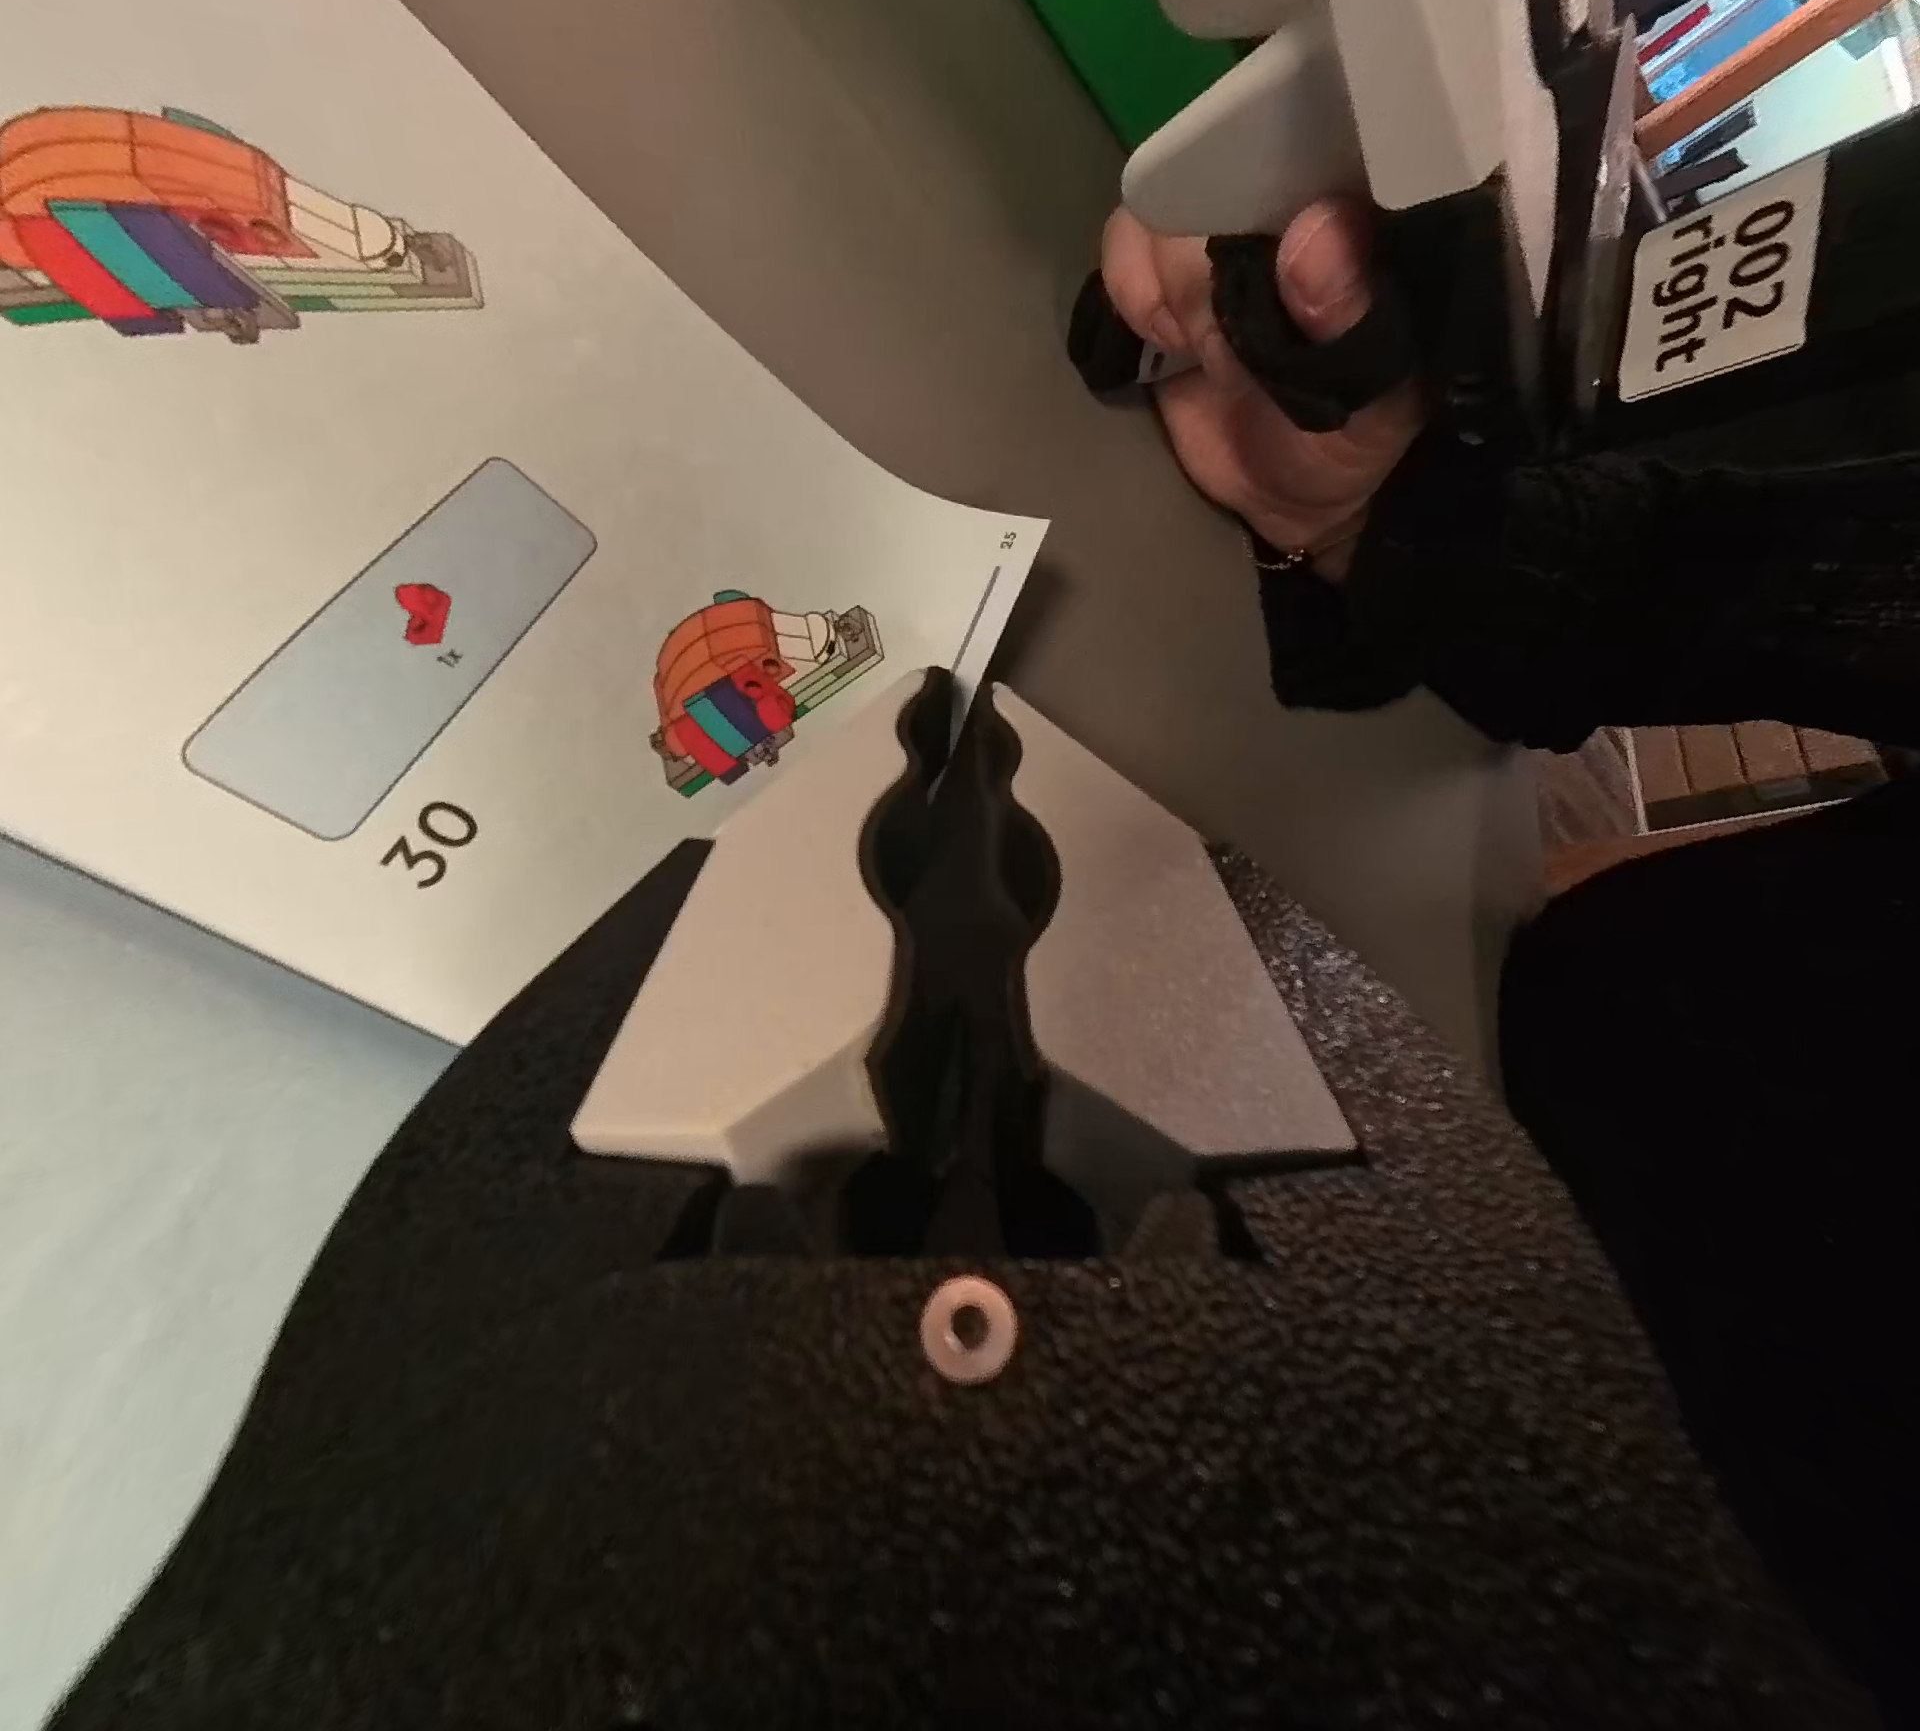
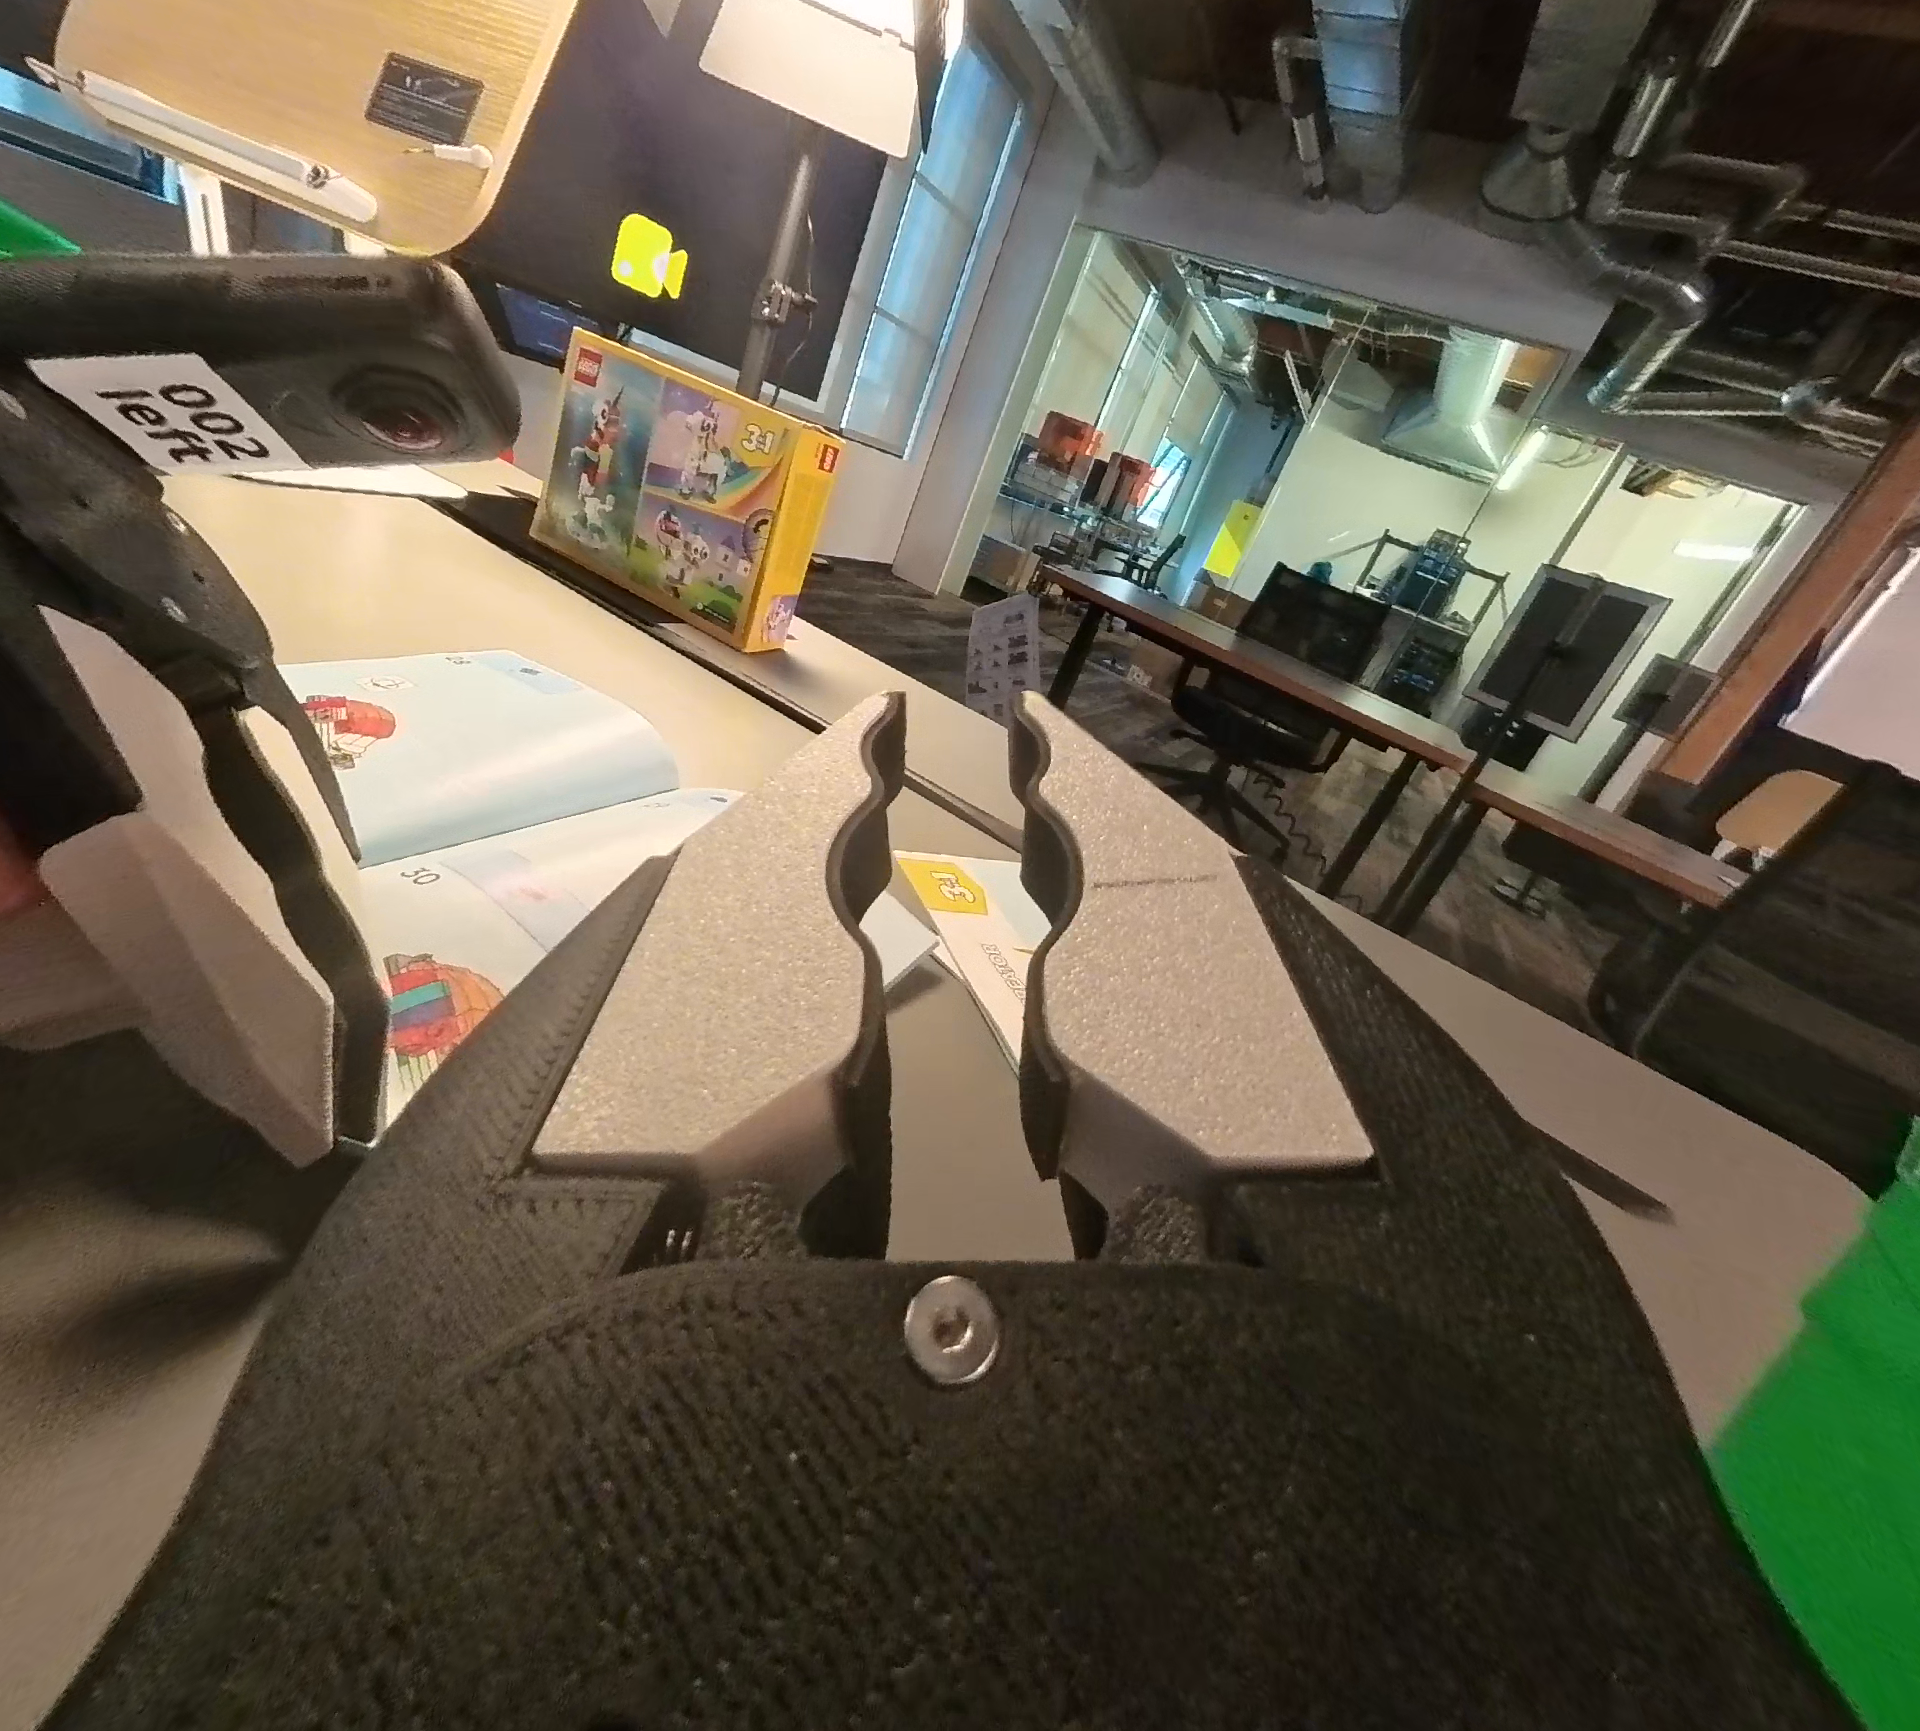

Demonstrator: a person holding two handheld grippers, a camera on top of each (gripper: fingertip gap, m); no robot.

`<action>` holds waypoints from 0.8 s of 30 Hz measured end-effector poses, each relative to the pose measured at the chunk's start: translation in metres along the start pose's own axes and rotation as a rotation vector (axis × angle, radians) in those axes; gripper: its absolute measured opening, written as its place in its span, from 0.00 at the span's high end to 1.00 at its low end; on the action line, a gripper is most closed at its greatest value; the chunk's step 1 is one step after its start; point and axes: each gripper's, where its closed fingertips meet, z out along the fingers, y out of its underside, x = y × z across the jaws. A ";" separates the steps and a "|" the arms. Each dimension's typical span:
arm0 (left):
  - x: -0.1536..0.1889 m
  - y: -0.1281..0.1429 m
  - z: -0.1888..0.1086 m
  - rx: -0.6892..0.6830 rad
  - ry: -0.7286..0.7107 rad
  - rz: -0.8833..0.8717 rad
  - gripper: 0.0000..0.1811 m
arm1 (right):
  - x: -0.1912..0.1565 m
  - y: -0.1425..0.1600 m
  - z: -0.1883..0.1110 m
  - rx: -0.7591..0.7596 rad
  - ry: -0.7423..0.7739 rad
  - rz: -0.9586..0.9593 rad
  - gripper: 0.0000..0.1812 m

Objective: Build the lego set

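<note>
our left gripper (image 1: 971, 694) pinches the instruction page (image 1: 520, 393) by its corner; we lift slowly, avoiding tears. our right gripper (image 2: 956, 725) hangs parted, holding nothing, above the desk (image 2: 468, 580).

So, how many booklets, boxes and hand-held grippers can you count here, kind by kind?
Grippers: 2, the left gripper, its jaws pinching a page corner, and the right gripper, its jaws apart
Open instruction booklet: 1
Closed booklets: 2, the yellow-cornered booklet and the pale blue booklet
Yellow Lego box: 1
Total: 6
</note>
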 end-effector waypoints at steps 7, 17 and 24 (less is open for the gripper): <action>0.001 0.000 0.000 -0.002 0.013 -0.014 0.98 | 0.003 -0.004 -0.001 0.018 0.016 0.000 0.91; 0.001 0.000 0.000 -0.005 0.014 -0.018 0.98 | 0.001 -0.003 -0.001 0.015 0.005 -0.004 0.91; 0.002 0.000 0.000 0.000 0.016 -0.021 0.98 | 0.000 -0.003 -0.001 0.014 0.003 -0.005 0.91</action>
